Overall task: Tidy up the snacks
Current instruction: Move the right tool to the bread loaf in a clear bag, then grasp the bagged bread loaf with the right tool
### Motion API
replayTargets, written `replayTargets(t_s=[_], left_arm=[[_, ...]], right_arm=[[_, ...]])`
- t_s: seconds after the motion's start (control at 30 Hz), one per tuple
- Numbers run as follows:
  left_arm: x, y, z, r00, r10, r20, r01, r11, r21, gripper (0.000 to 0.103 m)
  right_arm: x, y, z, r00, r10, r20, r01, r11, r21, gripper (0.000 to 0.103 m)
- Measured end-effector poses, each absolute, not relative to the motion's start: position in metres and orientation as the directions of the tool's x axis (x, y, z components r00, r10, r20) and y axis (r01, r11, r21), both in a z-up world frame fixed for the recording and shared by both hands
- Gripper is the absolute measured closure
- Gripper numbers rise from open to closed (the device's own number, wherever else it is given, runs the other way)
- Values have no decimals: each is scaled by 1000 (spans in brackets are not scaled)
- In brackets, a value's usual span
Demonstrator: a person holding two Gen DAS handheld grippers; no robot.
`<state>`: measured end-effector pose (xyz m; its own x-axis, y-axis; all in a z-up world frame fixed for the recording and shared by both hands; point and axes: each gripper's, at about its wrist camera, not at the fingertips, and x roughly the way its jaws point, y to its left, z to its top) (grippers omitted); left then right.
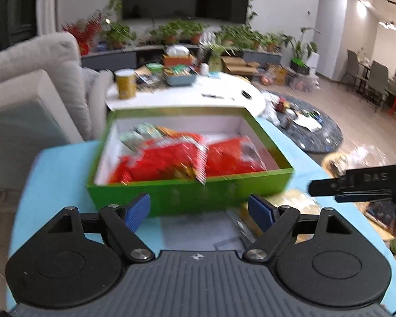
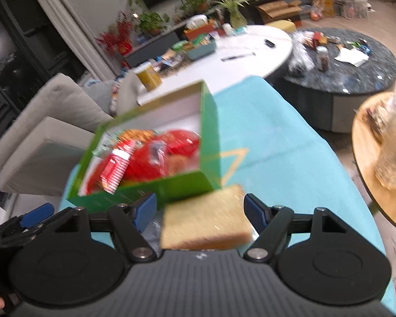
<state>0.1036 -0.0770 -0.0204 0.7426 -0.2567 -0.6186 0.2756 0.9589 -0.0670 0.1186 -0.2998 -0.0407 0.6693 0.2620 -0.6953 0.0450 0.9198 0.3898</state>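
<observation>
Lying just ahead of the right tool (image 2: 200,212), whose wide jaws straddle it untouched, the bread slice (image 2: 206,222) sits beside the green box (image 2: 155,187).

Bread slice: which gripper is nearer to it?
Right. The right gripper has the bread slice between its open fingers, pads not pressing. The left gripper faces the green box, with the slice off to its right.

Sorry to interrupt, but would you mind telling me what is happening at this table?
A person is sorting snacks with two handheld grippers. An open green cardboard box on the light blue table already holds red snack packets. The right gripper straddles a wrapped slice of bread, apparently ungripped. The left gripper is open and empty.
</observation>
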Motion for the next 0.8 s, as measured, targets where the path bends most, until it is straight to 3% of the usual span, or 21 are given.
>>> replayTargets(t_s=[0.4, 0.8], left_arm=[[109, -127, -56, 645, -306, -701, 385, 922, -49, 22], [123, -136, -63, 622, -328, -711, 383, 919, -89, 22]], right_arm=[[123, -308, -70, 631, 274, -726, 77, 909, 411, 21], [133, -320, -86, 617, 281, -735, 119, 890, 441, 21]])
